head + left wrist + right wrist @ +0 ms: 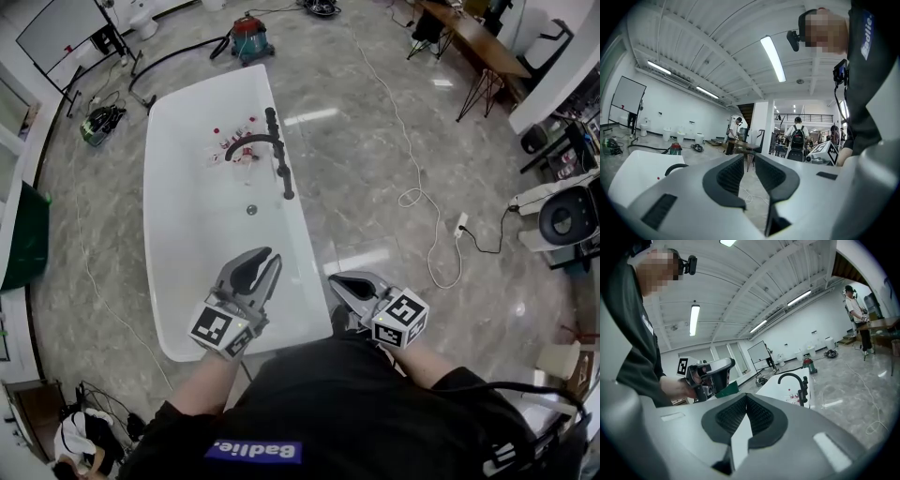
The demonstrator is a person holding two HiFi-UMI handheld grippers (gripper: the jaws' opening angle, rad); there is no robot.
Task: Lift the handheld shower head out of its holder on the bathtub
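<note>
The white bathtub (178, 234) stretches away from me in the head view. A black tap with a curved spout (251, 141) stands on its right rim, and the slim black handheld shower head (284, 176) rests in its holder beside it. Both grippers hover over the tub's near end, well short of the tap. My left gripper (262, 256) is over the near rim, its jaws a little apart with nothing between them (749, 160). My right gripper (335, 280) is just off the tub's right edge, its pads meeting on nothing (746, 397). The right gripper view shows the tap and shower head (804, 389) ahead.
Small red-and-white items (234, 150) lie in the tub by the drain (251, 210). A vacuum cleaner (251, 37) with its hose stands beyond the tub. A white cable (412, 197) and power strip (461, 223) lie on the floor to the right. People stand by a table (740, 146) farther off.
</note>
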